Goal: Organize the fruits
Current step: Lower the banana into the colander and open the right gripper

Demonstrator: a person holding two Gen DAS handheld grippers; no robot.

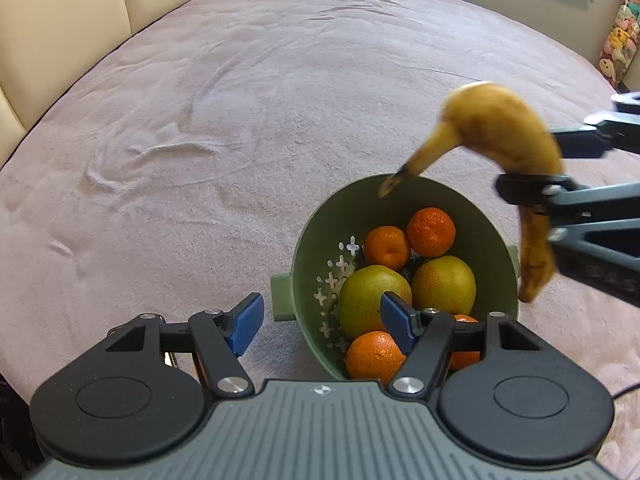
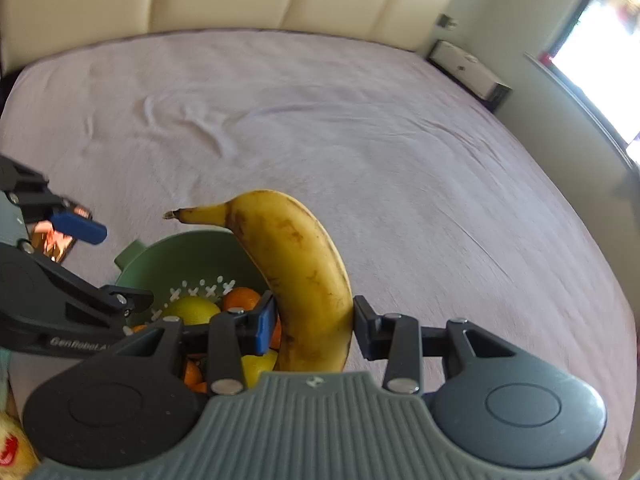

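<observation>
Item: one ripe yellow banana with brown freckles and a dark stem tip (image 2: 296, 276), strongly curved. My right gripper (image 2: 314, 320) is clamped across its lower body, blue pad on one side and black finger on the other. In the left wrist view the same banana (image 1: 508, 132) hangs at the right of the frame, stem end dipping over the far rim of the container, blossom end pointing down outside the right rim.

Container: one sage-green plastic colander bowl with cross-shaped holes and side handles (image 1: 316, 232), standing on the mauve bedspread (image 1: 240, 120), lower centre of the frame.

Contents: two yellow-green round fruits (image 1: 444, 282) side by side; two oranges (image 1: 430, 232) behind them; one more orange (image 1: 374, 354) in front; another partly hidden behind my finger.

My left gripper (image 1: 322, 320) is spread wide with nothing between its fingers, beside the near rim.
</observation>
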